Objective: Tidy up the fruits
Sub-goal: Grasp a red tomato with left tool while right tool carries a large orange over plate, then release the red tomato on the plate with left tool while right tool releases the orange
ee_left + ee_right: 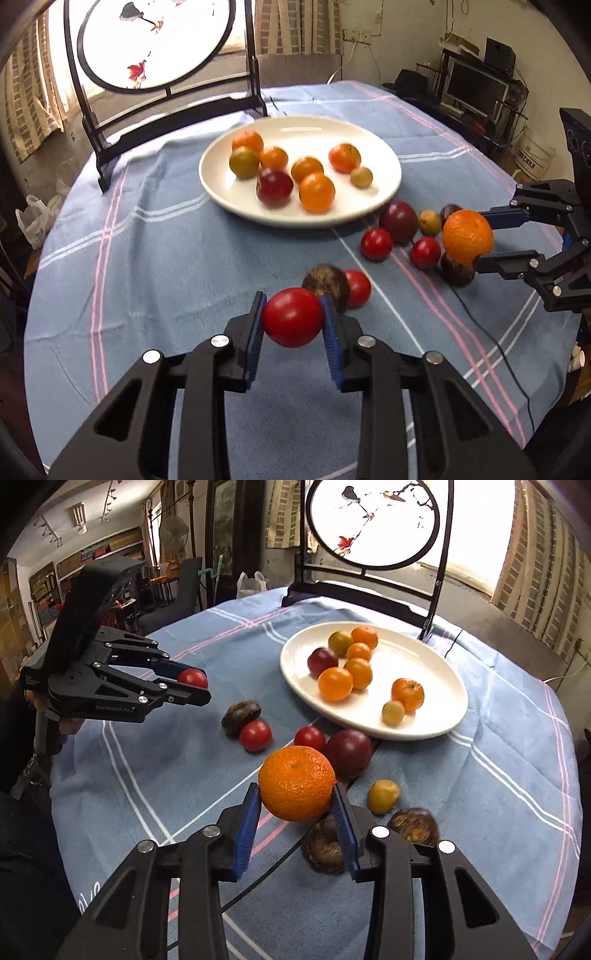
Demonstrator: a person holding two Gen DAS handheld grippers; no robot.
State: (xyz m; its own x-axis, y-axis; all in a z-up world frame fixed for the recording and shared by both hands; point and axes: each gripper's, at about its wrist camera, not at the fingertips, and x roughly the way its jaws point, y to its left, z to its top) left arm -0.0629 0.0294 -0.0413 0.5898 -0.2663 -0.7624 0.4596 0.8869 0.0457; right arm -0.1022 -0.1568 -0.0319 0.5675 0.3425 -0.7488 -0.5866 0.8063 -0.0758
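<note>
Closest to the left wrist camera, a red tomato [293, 317] is pinched between the blue pads of the left gripper [293, 319], lifted clear of the blue checked tablecloth [147, 258]. It's basically round, so no real long axis can be made out and no stem end is visible. Just behind it, a dark wrinkly fruit [327, 286] and another small tomato [357, 288] are seen on the cloth.

Over on the right, an orange [296, 782] is squeezed between the pads of the right gripper [297, 805], its dimpled stem end turned up toward the camera. Two brown shrivelled fruits [325, 845] lie right under that gripper, with a small yellow-green one [383, 795] beside them.

Farther back, a white plate [369, 140] is loaded with several oranges, a plum and two greenish fruits. A loose cluster of tomatoes and a dark plum [349, 752] is spotted just beside its near rim.
</note>
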